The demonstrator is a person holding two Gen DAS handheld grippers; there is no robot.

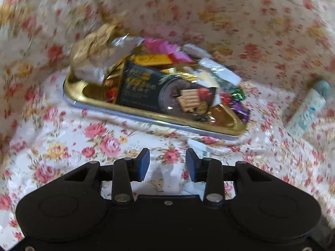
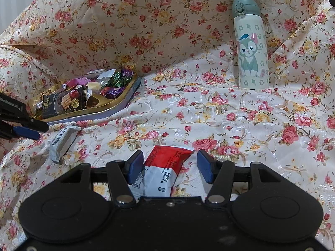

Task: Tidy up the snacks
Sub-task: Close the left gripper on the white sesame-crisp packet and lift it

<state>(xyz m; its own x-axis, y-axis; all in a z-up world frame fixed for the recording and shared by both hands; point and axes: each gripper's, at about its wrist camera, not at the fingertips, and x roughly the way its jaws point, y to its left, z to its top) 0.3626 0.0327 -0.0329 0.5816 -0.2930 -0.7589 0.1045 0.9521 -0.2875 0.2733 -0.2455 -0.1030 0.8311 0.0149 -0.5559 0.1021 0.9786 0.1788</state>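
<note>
Nearest the right gripper (image 2: 170, 166), a red-and-white snack packet (image 2: 165, 167) lies flat on the flowered cloth (image 2: 209, 115), between the jaws. The jaws are released: the left pad sits just beside the packet's edge and the right pad stands clear of it, so nothing is gripped yet. If they close from here, the slack wrapper could crumple or slide out sideways, since it lies at a slant to the pads, and they could pinch a fold of cloth along with it.

Left of that packet lies a grey snack bar (image 2: 61, 144), loose on the cloth, just in front of the gold tray (image 2: 100, 106). The left gripper (image 1: 167, 162) hovers above the cloth short of the tray, its jaws released and empty (the left view is blurred, so finer detail there is unsure). A white scrap at its right pad may be the grey bar's end; I cannot tell.

The tray is already heaped with wrapped sweets (image 2: 117, 81) and a dark biscuit pack (image 1: 167, 92) lying across them. Another packet dropped on that heap could roll off the low rim, and a nudge could shove the tray across the slippery cloth.

Farthest, well to the right of the tray, a cat-printed bottle (image 2: 251, 48) stands upright; a wide swing could topple it.
</note>
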